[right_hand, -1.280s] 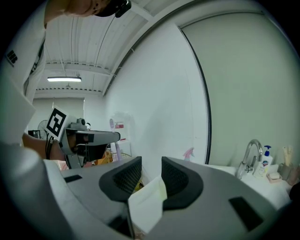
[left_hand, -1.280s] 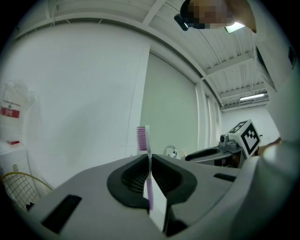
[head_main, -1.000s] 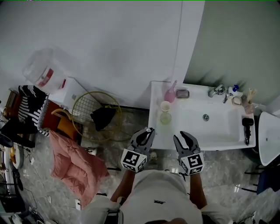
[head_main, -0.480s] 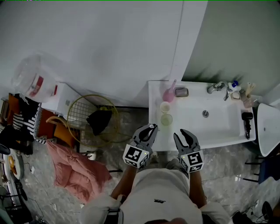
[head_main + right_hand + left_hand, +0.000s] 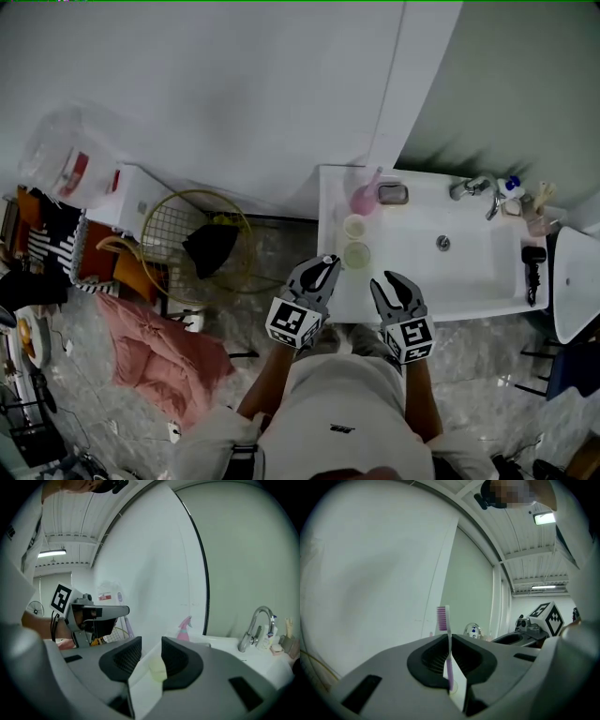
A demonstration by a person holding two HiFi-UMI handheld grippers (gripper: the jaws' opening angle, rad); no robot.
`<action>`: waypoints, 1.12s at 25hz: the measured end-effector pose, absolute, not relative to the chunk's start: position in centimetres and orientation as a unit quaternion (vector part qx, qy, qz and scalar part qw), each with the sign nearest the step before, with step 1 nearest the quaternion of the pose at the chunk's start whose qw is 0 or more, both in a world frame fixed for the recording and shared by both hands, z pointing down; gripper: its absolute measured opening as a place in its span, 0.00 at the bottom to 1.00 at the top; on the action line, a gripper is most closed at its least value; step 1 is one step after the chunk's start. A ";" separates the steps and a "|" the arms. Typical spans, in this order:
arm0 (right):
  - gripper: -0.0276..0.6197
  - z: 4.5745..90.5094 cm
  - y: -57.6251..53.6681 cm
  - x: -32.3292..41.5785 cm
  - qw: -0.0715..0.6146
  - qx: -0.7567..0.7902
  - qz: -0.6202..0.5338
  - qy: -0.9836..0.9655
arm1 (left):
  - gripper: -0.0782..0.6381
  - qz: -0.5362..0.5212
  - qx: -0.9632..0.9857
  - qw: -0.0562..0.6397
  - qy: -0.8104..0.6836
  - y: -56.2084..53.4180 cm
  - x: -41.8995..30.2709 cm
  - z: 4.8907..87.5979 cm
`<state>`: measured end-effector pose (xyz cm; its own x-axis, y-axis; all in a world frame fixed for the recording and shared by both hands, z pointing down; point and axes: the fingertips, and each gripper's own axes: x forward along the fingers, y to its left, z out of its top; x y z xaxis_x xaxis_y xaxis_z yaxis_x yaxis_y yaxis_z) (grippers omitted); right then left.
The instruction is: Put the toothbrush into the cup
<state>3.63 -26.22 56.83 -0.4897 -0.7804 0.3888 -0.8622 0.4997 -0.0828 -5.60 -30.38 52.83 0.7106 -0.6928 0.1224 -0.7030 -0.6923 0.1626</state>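
Washroom sink [image 5: 478, 272], toothbrush [image 5: 448, 641] clamped in left claw [image 5: 324, 265]

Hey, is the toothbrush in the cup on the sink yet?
No, the toothbrush is clamped upright in the left tongs, bristles on top.

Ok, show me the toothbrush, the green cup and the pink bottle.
toothbrush [image 5: 449, 653], left gripper view, middle of the handle.
green cup [image 5: 356, 255], head view, its open top.
pink bottle [image 5: 363, 201], head view, its body.
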 end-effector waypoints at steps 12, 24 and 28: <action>0.27 59.5 -29.5 5.2 0.172 0.443 0.147 -0.867 | 0.17 0.044 0.907 0.125 -0.399 -33.0 -3.5 56.2; 0.27 61.7 -30.7 6.3 0.180 0.432 0.168 -0.868 | 0.17 0.074 0.897 0.147 -0.411 -34.8 -2.0 60.2; 0.27 62.6 -31.0 6.5 0.183 0.430 0.173 -0.867 | 0.17 0.084 0.896 0.150 -0.409 -35.2 -1.3 61.5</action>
<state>6.55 -31.03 62.57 -0.5636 -0.6814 0.4669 -0.8085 0.5709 -0.1428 -1.34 -35.15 61.54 0.6512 -0.7077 0.2740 -0.7584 -0.6201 0.2007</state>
